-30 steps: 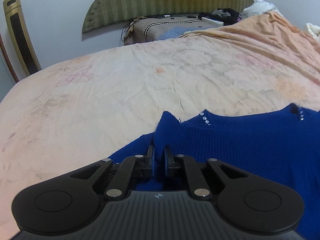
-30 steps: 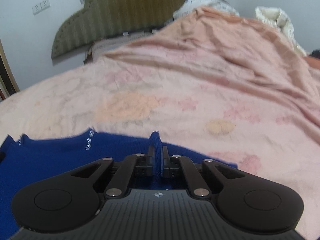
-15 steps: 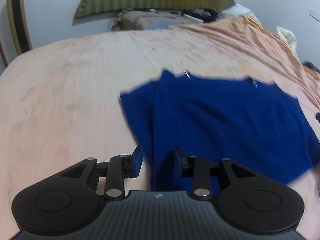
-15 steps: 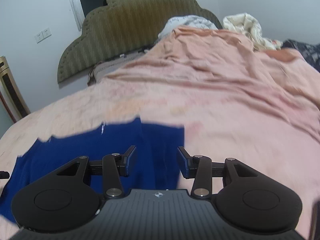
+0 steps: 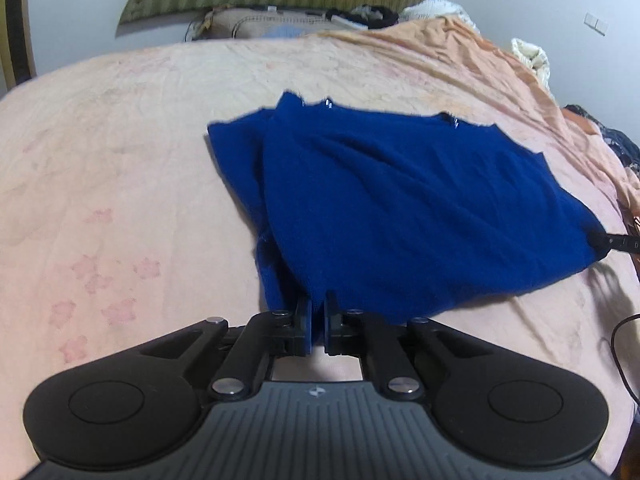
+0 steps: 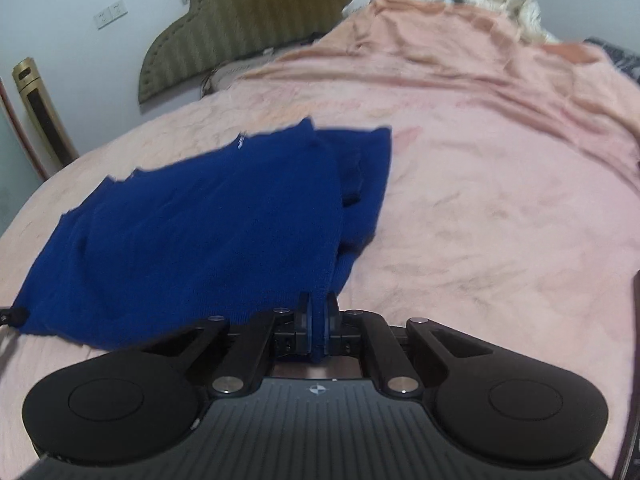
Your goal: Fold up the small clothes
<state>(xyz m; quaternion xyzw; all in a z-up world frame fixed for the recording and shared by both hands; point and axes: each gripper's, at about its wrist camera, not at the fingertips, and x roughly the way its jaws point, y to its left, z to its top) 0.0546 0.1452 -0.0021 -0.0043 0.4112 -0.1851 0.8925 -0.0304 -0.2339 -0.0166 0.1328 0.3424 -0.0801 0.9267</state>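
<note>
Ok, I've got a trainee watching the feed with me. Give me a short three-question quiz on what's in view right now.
1. True or false: the left gripper is shut on the near edge of the blue sweater.
2. What does the sweater lie on? A) a wooden floor B) a pink floral bedsheet C) a metal rack
3. What does the right gripper have between its fingers?

Key: 1. True. 2. B. 3. A bunched corner of the blue sweater at its near edge; the gripper is shut on it.
</note>
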